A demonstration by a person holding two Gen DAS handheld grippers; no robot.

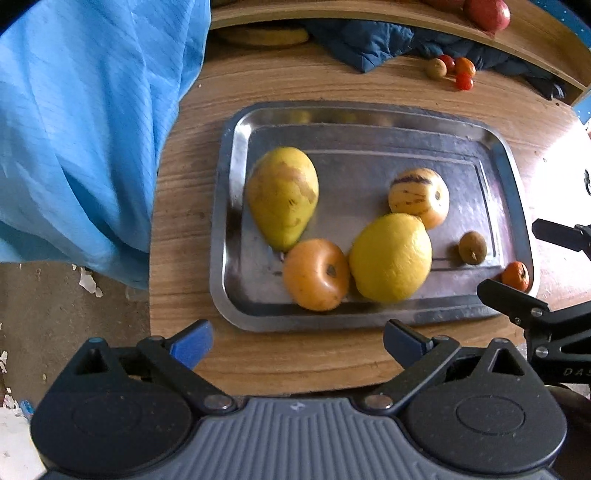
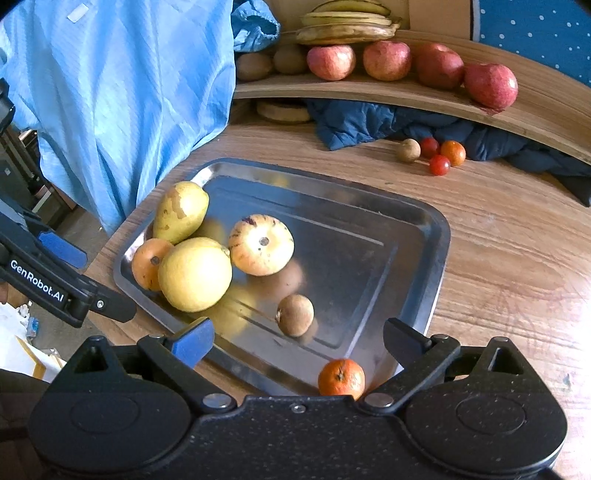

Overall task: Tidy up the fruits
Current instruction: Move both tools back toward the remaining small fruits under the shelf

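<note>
Steel tray [image 2: 417,236] sitting on the wood table [image 2: 517,258], loaded up on its left side: pear [image 2: 180,210] at the back, orange fruit [image 2: 147,263] and lemon [image 2: 195,274] crowded together in front of it, striped melon-ish fruit [image 2: 260,244] touching the lemon. Small brown fruit [image 2: 295,314] off on its own nearer the front edge. Tangerine [image 2: 340,377] right at the tray's near rim, can't tell if on the rim or just outside it. Right gripper [image 2: 297,341] spread wide, nothing between the fingers, hovering over that near edge with the tangerine just below. Left gripper [image 1: 297,341] also wide open and empty, parked over bare table just short of the tray. Further back, loose on the table: brown fruit, two cherry tomatoes [image 2: 439,164] and another small orange one by a dark blue cloth [image 2: 369,122]. Up on the shelf [image 2: 546,107]: red apples [image 2: 490,85], kiwis, bananas [image 2: 347,22]. Light blue fabric [image 2: 122,92] hanging at left.
</note>
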